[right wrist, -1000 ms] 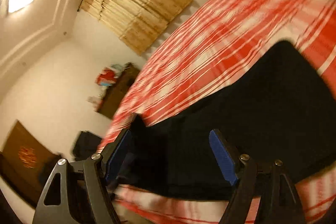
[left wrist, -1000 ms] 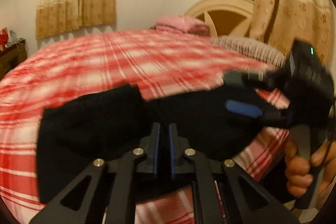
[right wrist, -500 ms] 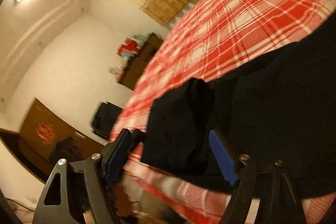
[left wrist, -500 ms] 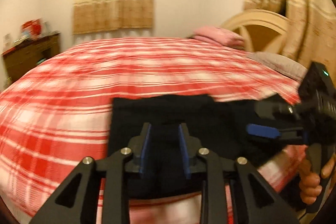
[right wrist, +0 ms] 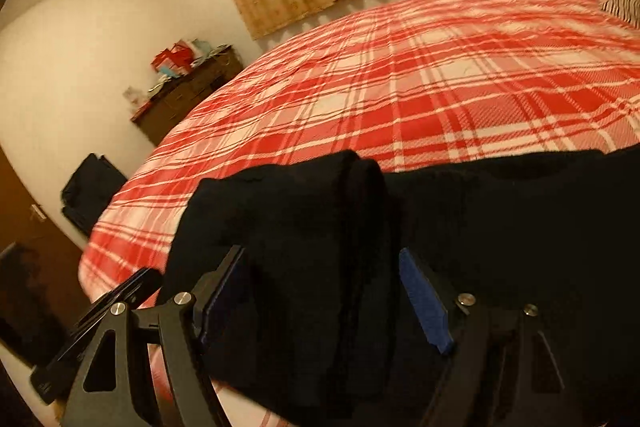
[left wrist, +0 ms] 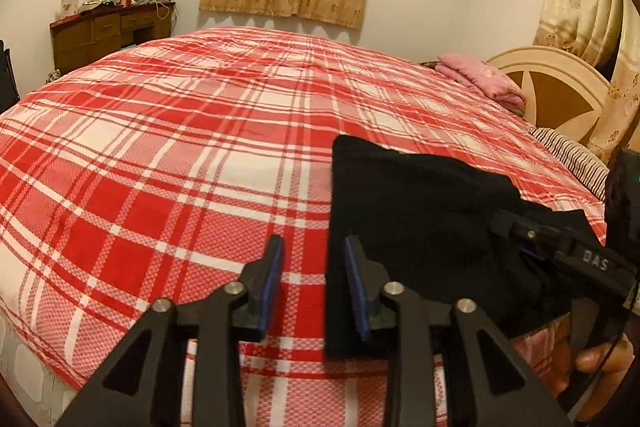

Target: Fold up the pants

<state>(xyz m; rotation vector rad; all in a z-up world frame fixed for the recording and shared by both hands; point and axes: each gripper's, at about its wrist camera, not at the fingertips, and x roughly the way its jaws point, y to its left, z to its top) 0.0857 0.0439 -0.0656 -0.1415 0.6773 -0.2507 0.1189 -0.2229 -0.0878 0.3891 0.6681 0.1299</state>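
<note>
Your pants (left wrist: 420,227) sit folded into a compact black stack at the bed's (left wrist: 180,155) near edge, both grippers, left gripper (left wrist: 314,287) and right gripper (right wrist: 320,303), parted and empty, with maybe only tidying left.

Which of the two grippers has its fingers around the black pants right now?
The right gripper: its open blue-padded fingers straddle the folded black pants. The left gripper stands open over the red plaid bedspread, beside the pants' edge.

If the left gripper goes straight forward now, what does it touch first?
Probably the red and white plaid bedspread: the open left gripper frames bare cover. The folded black pants lie just right of that line; depth is uncertain.
</note>
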